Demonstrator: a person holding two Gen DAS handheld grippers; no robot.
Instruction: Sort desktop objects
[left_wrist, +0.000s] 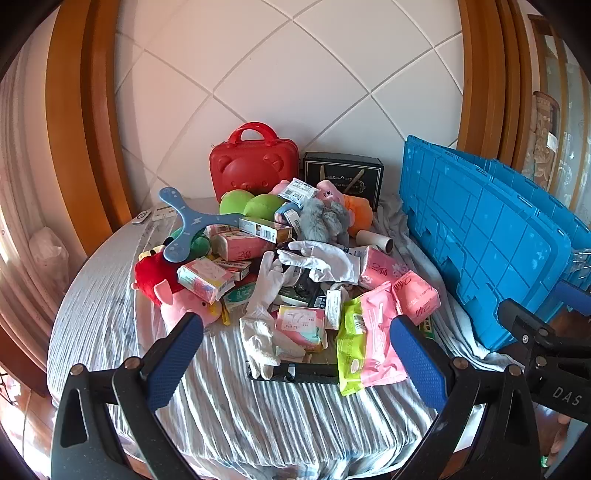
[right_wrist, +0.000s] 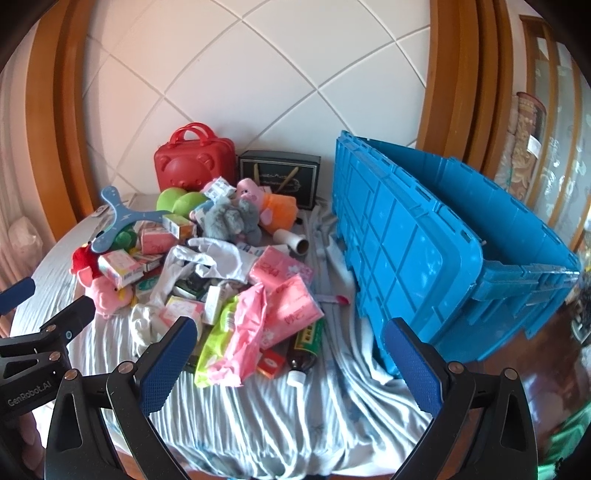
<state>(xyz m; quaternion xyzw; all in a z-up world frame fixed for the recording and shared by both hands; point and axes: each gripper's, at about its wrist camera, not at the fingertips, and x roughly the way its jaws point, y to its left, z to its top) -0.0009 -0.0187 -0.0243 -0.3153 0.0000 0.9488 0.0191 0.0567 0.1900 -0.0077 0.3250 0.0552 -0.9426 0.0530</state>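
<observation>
Here the left gripper (left_wrist: 297, 350) hangs with its fingers spread wide and nothing between them, above the near edge of a heap of toys, boxes and packets (left_wrist: 280, 266) on a cloth-covered table (left_wrist: 110, 314). The right gripper (right_wrist: 290, 354) is likewise wide open and empty. From the heap, a red case (left_wrist: 254, 162) stands at twelve o'clock against the wall, a black box (left_wrist: 343, 175) just beside it at one o'clock. A blue crate (right_wrist: 424, 251) lies tipped on its side at three o'clock. White gloves (left_wrist: 266, 295) drape over the heap's middle.
</observation>
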